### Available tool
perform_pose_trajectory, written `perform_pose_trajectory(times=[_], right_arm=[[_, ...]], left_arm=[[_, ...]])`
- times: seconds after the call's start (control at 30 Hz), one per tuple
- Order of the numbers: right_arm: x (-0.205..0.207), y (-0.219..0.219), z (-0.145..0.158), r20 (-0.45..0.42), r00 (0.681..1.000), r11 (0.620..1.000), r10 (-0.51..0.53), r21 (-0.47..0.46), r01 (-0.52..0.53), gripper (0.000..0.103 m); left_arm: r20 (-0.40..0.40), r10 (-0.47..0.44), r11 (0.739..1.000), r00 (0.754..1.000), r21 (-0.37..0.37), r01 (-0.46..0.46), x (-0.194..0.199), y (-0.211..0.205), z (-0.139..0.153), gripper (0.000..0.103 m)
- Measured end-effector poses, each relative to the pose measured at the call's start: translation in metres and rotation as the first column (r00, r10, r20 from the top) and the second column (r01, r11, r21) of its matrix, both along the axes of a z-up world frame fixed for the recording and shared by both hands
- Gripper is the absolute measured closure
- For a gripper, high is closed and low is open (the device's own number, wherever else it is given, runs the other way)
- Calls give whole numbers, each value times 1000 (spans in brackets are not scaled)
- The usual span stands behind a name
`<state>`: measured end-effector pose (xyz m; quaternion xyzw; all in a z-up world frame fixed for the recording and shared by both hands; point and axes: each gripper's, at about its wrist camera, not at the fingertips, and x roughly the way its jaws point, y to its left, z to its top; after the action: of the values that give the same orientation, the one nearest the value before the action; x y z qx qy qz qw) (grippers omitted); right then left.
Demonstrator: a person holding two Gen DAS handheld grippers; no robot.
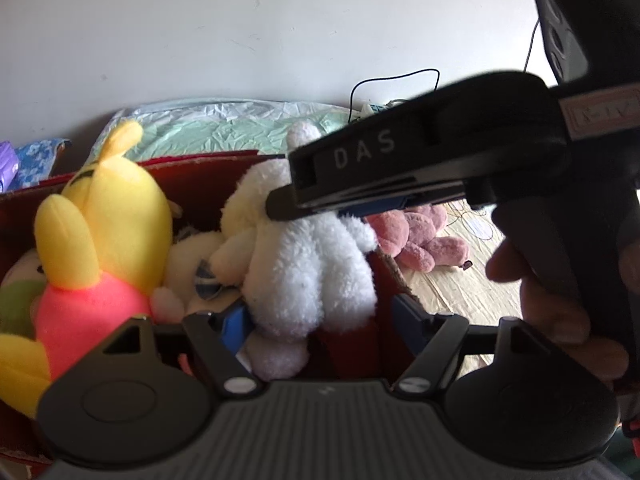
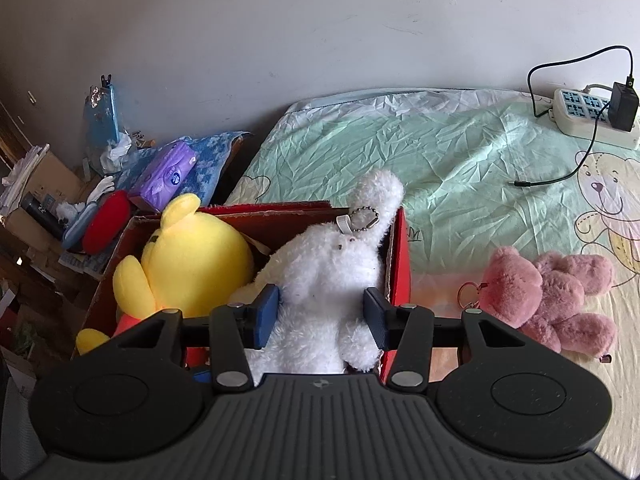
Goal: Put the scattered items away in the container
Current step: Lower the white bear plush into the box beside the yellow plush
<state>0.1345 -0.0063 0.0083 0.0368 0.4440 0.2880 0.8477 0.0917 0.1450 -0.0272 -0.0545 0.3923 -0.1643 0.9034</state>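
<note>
A white plush rabbit [image 2: 328, 276] hangs over the right end of the red cardboard box [image 2: 396, 264], and my right gripper [image 2: 321, 314] is shut on its body, both blue pads pressed into the fur. In the left wrist view one of the right gripper's fingers [image 1: 352, 152] reaches in from the right onto the rabbit [image 1: 308, 272]. My left gripper [image 1: 322, 320] is open around the rabbit's lower part; its right pad stands clear of the fur. A yellow plush [image 2: 192, 256] and a cream plush [image 1: 200, 260] lie in the box. A pink plush bear [image 2: 548, 292] lies on the bed, right of the box.
The box sits at the edge of a bed with a crinkled green sheet [image 2: 440, 160]. A power strip with a charger and cable [image 2: 592, 116] lies at the far right. A purple tissue pack [image 2: 168, 176] and clutter sit left of the box. A hand [image 1: 540, 300] holds the right gripper.
</note>
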Motion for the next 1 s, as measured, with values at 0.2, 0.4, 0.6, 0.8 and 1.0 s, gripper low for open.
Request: perform_pose_trajectory(times=[0.2, 0.4, 0.6, 0.8, 1.0], right_arm=[[-7, -5, 6, 5, 1000, 1000, -28, 9, 28, 53], [-12, -6, 7, 0, 998, 998, -55, 15, 55, 53], [-19, -1, 2, -5, 997, 997, -81, 8, 81, 53], [-21, -3, -7, -32, 994, 994, -105, 19, 106, 55], [-25, -2, -10, -41, 992, 993, -117, 26, 118, 55]], left_arm=[[-11, 21, 1000, 1000, 14, -21, 5, -2, 2, 28], [-16, 43, 998, 999, 47, -42, 7, -7, 3, 30], [-14, 56, 997, 998, 57, -55, 5, -7, 1, 30], [-14, 63, 996, 998, 66, -62, 1, -4, 2, 30], [-17, 73, 995, 997, 69, -72, -3, -5, 1, 30]])
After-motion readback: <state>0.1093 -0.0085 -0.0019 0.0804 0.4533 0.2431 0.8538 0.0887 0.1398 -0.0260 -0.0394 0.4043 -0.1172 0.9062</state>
